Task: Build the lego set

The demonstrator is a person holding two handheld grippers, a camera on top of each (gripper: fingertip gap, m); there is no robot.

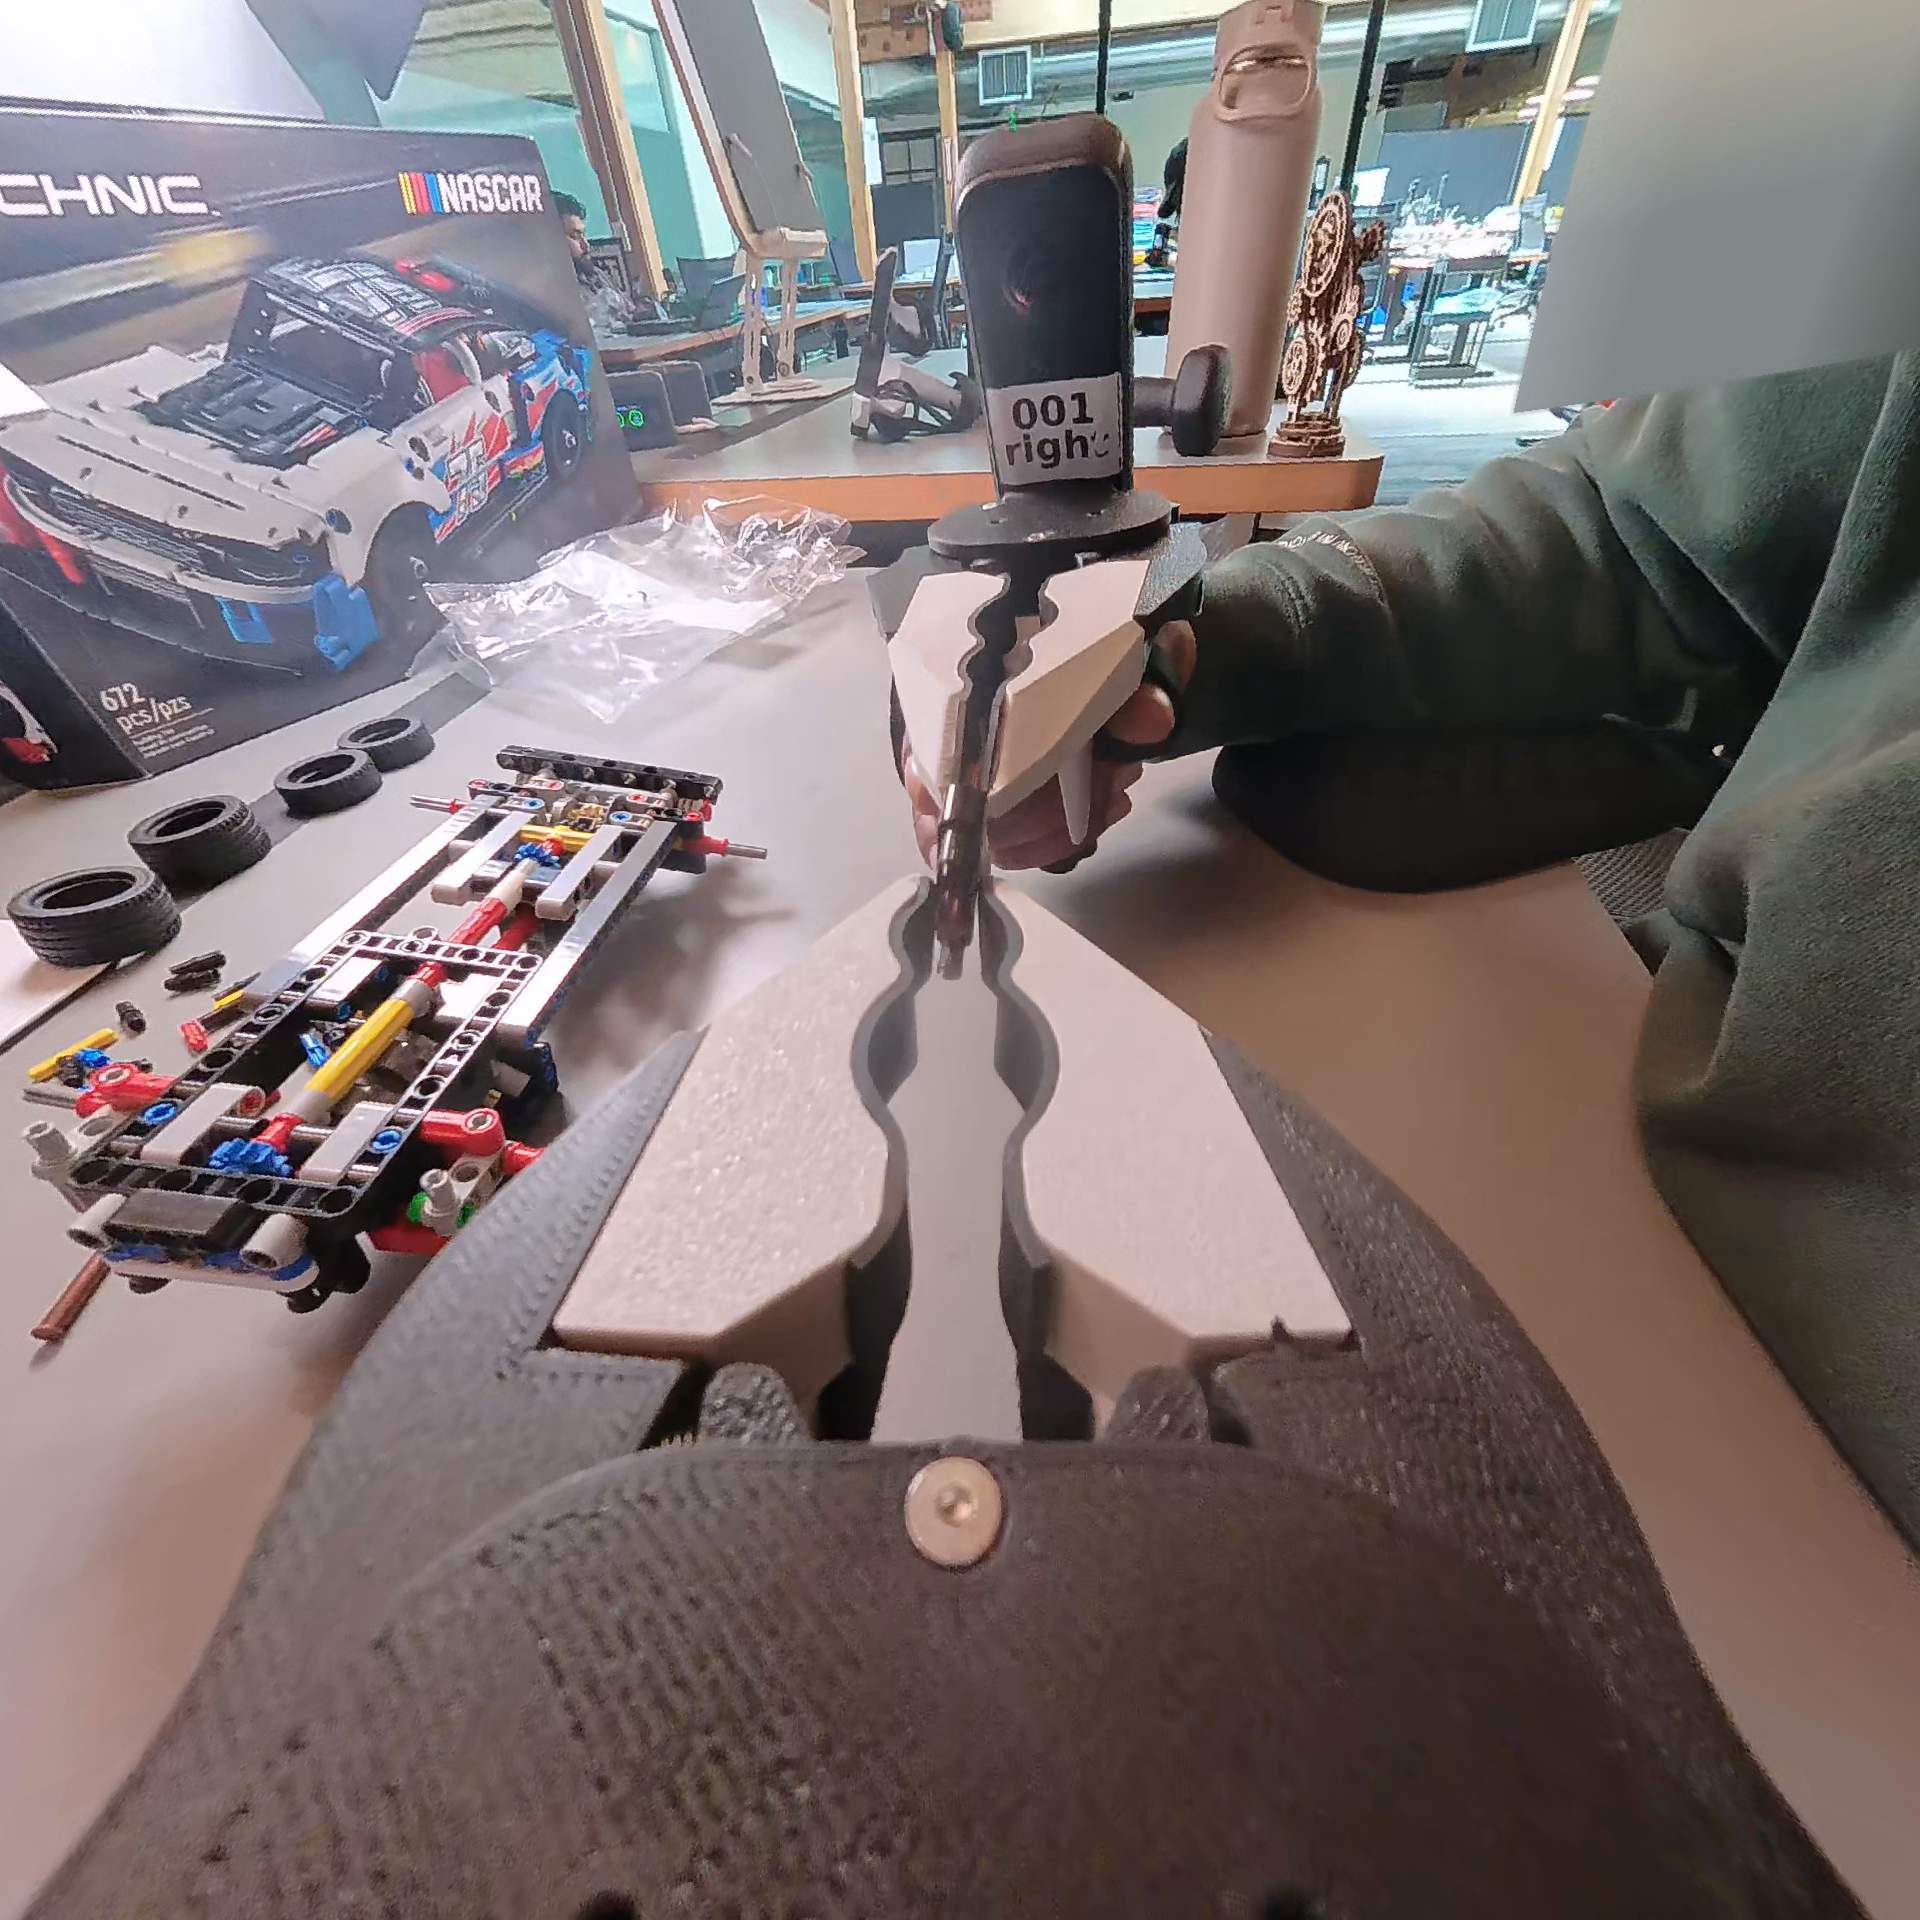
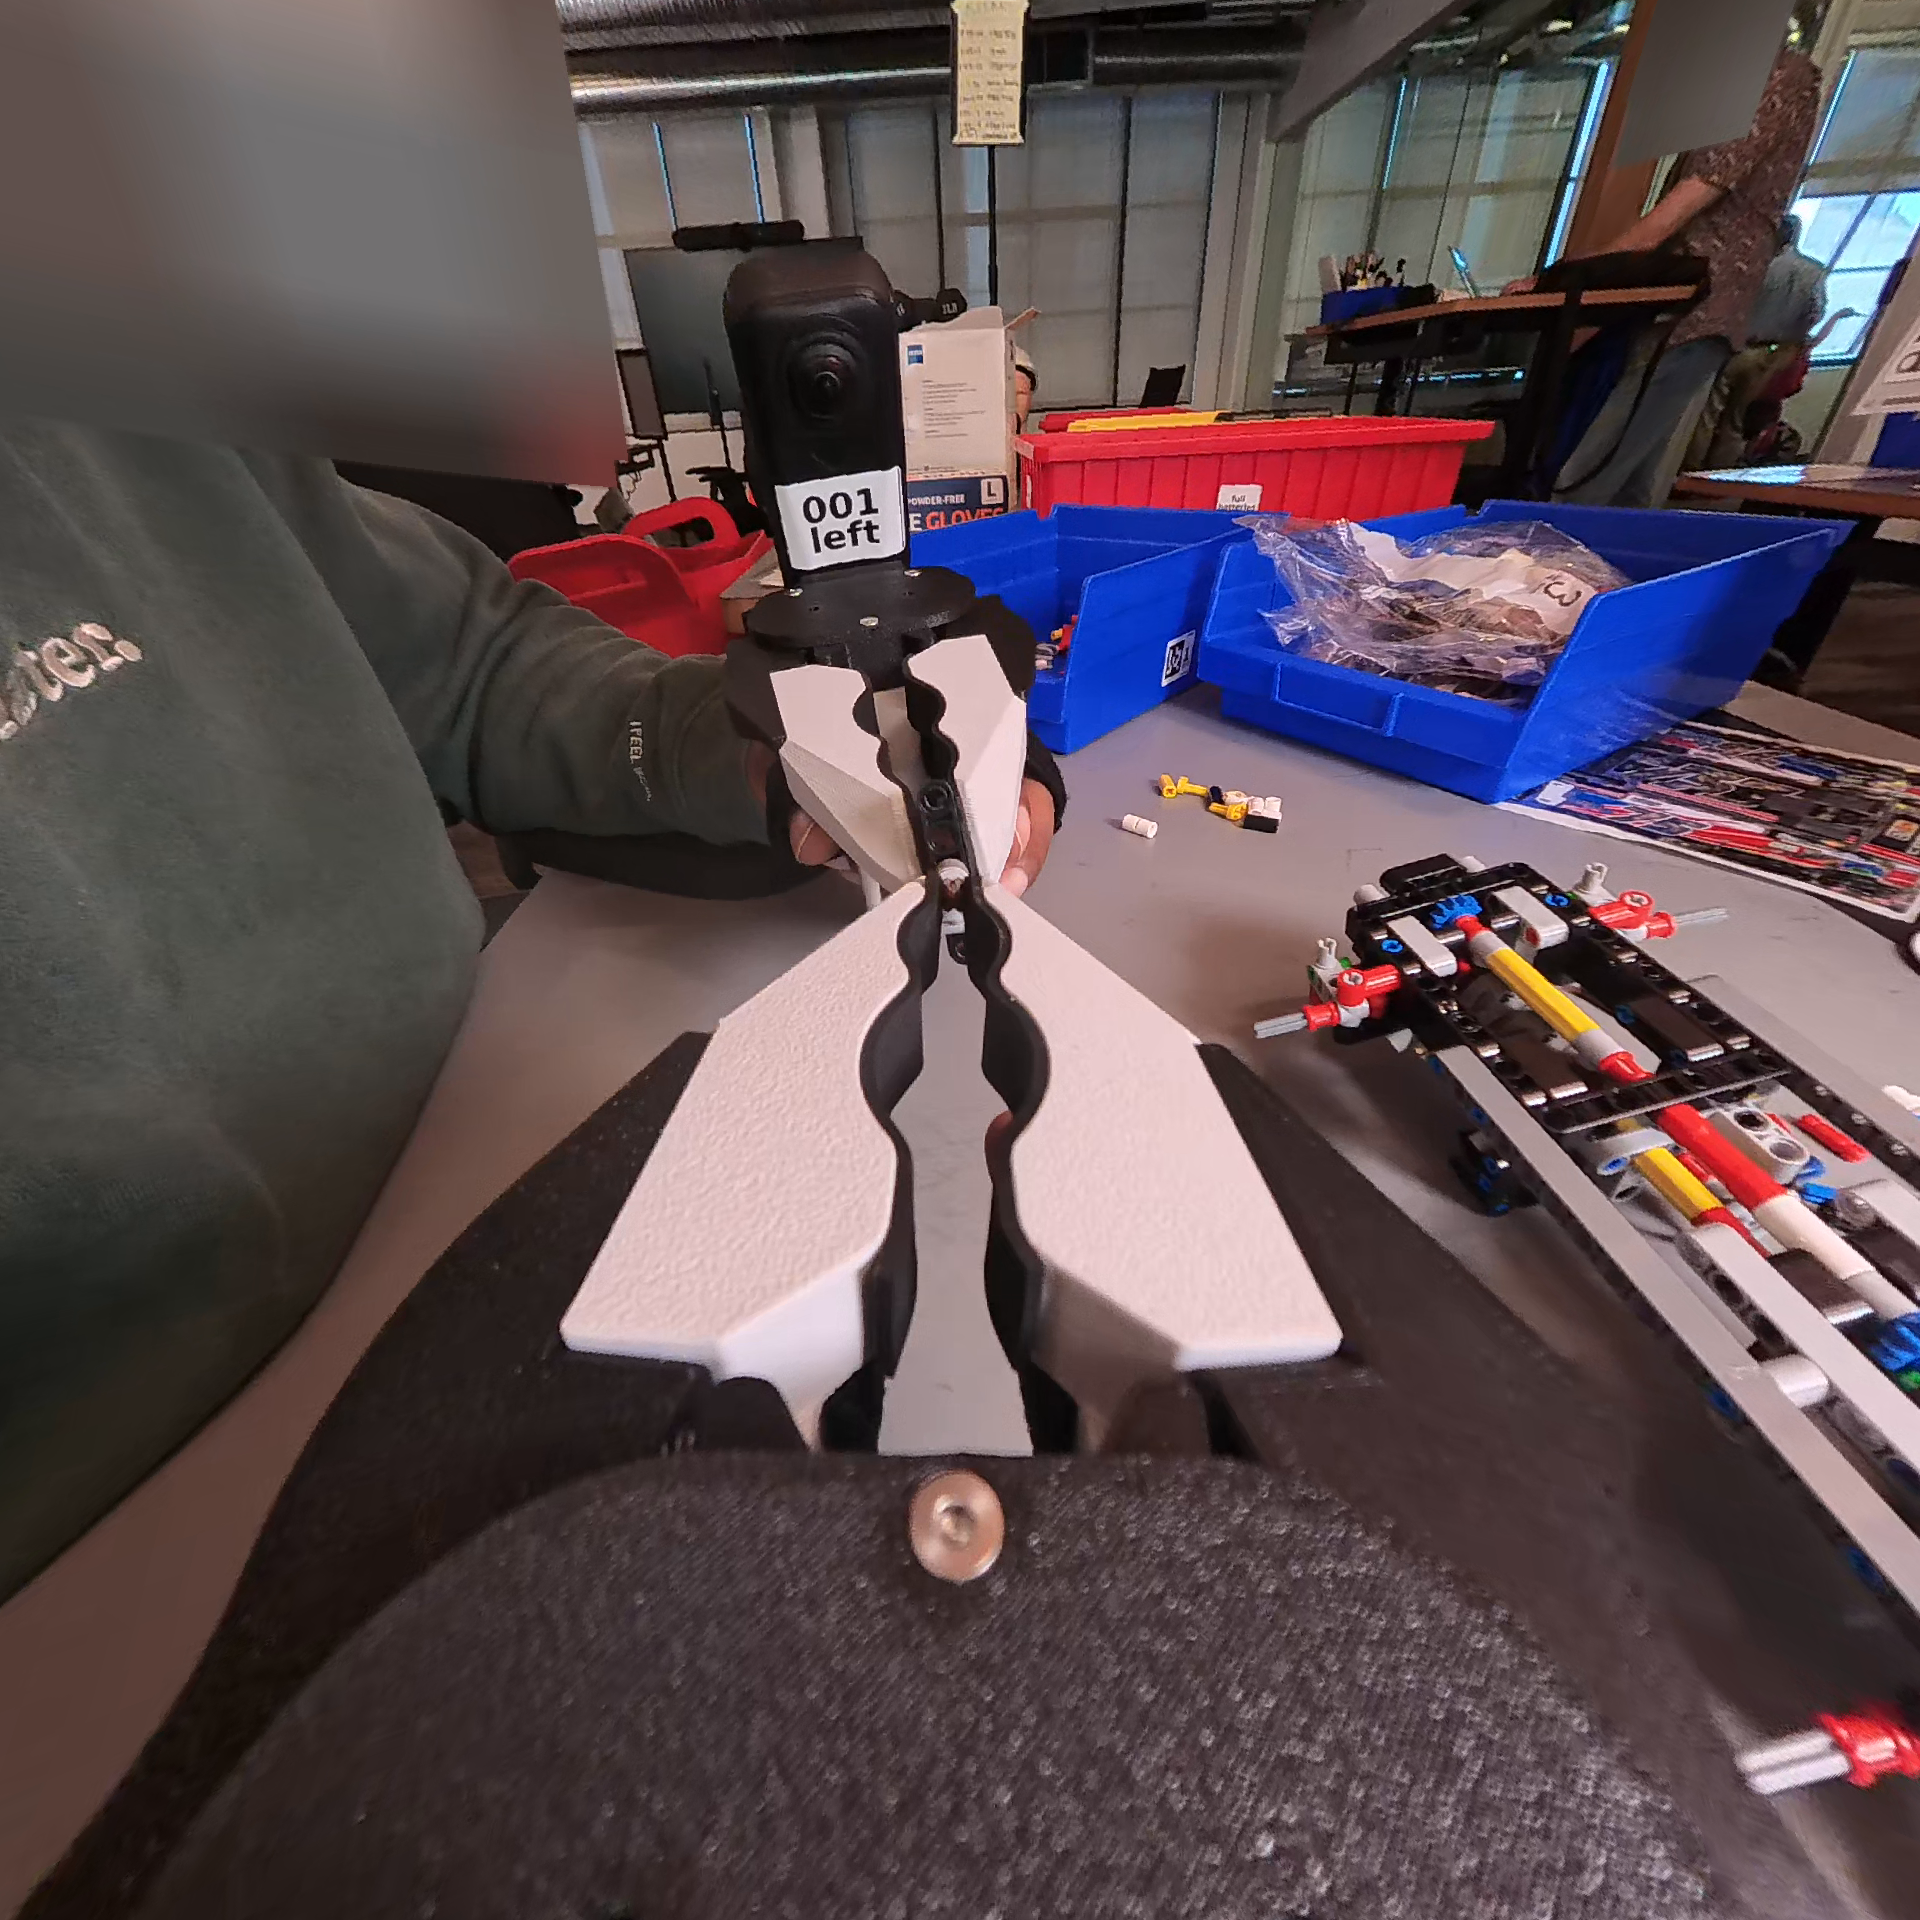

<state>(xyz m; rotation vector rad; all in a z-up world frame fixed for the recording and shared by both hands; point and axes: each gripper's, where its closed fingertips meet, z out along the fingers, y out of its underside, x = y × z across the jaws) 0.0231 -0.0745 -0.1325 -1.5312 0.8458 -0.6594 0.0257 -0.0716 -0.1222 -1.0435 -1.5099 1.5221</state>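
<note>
My left gripper (image 1: 951, 914) and right gripper (image 2: 951, 906) meet tip to tip above the grey table. Both are shut on a small black lego piece (image 2: 940, 816) with a light pin (image 2: 951, 876) at its middle. In the left wrist view the piece (image 1: 961, 831) runs from the right gripper's fingers (image 1: 1049, 717) into mine. In the right wrist view the left gripper's fingers (image 2: 987, 748) clamp its far end. The long lego car chassis (image 1: 343, 1029) lies on the table to my left, and it also shows in the right wrist view (image 2: 1621, 1081).
Several black tyres (image 1: 94, 914) and loose small parts (image 1: 94, 1060) lie left of the chassis, with the set's box (image 1: 260, 416) and an empty plastic bag (image 1: 644, 603) behind. Blue bins (image 2: 1507, 644), more loose parts (image 2: 1226, 805) and a printed sheet (image 2: 1745, 810) are beyond. A person's green sleeve (image 1: 1507, 665) rests on the table. The tips of both grippers are at nearly the same place.
</note>
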